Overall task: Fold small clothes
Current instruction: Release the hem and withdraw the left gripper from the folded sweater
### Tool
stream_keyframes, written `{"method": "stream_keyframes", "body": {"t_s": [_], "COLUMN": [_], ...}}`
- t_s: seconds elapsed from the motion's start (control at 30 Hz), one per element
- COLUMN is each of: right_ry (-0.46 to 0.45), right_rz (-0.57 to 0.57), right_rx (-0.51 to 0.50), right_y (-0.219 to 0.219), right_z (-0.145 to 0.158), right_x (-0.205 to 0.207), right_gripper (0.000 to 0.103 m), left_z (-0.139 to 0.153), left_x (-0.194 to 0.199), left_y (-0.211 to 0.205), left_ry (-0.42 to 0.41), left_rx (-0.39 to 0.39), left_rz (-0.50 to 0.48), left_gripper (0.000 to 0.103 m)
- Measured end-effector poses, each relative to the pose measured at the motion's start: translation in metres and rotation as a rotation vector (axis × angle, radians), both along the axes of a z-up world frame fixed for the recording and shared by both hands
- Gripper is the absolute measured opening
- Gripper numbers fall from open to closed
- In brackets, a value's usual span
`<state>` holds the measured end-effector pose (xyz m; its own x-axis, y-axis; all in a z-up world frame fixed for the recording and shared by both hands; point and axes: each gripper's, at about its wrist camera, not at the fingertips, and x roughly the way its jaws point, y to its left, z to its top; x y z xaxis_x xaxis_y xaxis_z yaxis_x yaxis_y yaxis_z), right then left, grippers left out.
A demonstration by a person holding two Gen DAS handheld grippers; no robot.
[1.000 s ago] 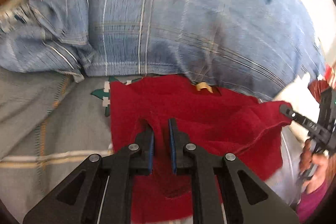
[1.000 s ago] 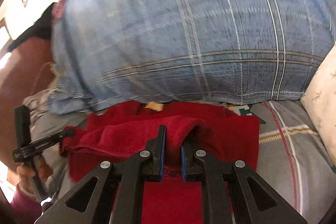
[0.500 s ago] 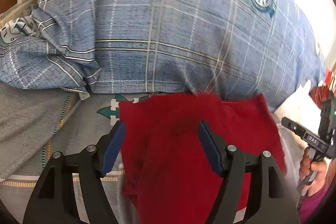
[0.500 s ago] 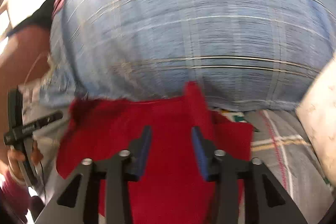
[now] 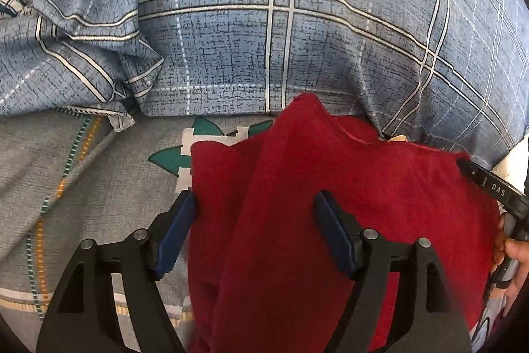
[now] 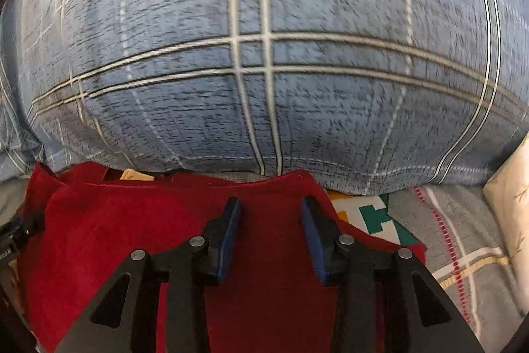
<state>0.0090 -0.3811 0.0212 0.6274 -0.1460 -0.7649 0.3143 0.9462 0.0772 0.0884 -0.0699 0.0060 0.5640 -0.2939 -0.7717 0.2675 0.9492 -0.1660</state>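
Observation:
A small red garment [image 5: 363,220] lies folded on the bed, its far edge against the pillow. My left gripper [image 5: 254,197] hovers over its left part. The jaws are opening, and the pads stand apart from the cloth's raised fold between them. In the right wrist view the red garment [image 6: 115,237] spreads under my right gripper [image 6: 269,202], whose jaws stand open over the cloth without pinching it. A tan label [image 6: 135,176] shows at the collar. The right gripper's tip [image 5: 489,184] appears at the garment's right edge, and the left gripper's tip [image 6: 20,234] at its left edge.
A large blue plaid pillow [image 5: 264,38] fills the far side, directly behind the garment. Grey striped bedsheet [image 5: 82,187] with a green and white motif extends to the left. A white pillow [image 6: 509,204] lies at the right. A person's hand [image 5: 512,253] grips the right tool.
Both grippers were shut on red cloth a second ago and have let go, with jaws now apart. Both moved forward and down toward the pillow. The cloth's lifted edge now lies folded over.

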Motion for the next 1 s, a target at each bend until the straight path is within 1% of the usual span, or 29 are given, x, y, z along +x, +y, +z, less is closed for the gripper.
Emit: {"method": "stream_keyframes", "body": {"t_s": [0.1,0.2,0.23,0.33,0.47,0.5,0.53,0.67,0.83,1.0], "right_ry": [-0.014,-0.048,-0.065,-0.085,-0.080,-0.085,-0.088,-0.099,-0.097,-0.090], "right_rz": [0.021,0.068,0.078,0.100,0.097,0.097,0.096,0.096,0.096,0.107], "right_rx": [-0.024,-0.034,-0.051,-0.074,-0.134,-0.144,-0.156,-0.180,-0.223,-0.244], "right_y": [0.013,0.029,0.037,0.054,0.081,0.086,0.091,0.110,0.123,0.134], "right_z": [0.014,0.028,0.033,0.039,0.044,0.045,0.047,0.055,0.061,0.061], "right_x": [-0.016,-0.043,-0.054,-0.074,-0.090,-0.095,-0.098,-0.108,-0.109,-0.105], "right_gripper": [0.040,0.049,0.050,0.050,0.051,0.053,0.056,0.057,0.057,0.058], "left_z": [0.006,0.021,0.024,0.036,0.044,0.047,0.051,0.055,0.051,0.044], "left_x": [-0.007,-0.025,-0.030,-0.051,-0.076,-0.084,-0.089,-0.119,-0.132,-0.133], "left_y": [0.005,0.008,0.009,0.011,0.011,0.010,0.010,0.008,0.010,0.026], "left_ry": [-0.016,-0.068,-0.079,-0.125,-0.164,-0.172,-0.178,-0.210,-0.217,-0.201], "left_rx": [0.009,0.029,0.031,0.047,0.046,0.043,0.039,0.046,0.033,0.002], "left_rz": [0.001,-0.007,-0.011,-0.022,-0.035,-0.037,-0.043,-0.067,-0.070,-0.027], "left_gripper": [0.075,0.075,0.075,0.075,0.075,0.075,0.075,0.075,0.075,0.075]}}
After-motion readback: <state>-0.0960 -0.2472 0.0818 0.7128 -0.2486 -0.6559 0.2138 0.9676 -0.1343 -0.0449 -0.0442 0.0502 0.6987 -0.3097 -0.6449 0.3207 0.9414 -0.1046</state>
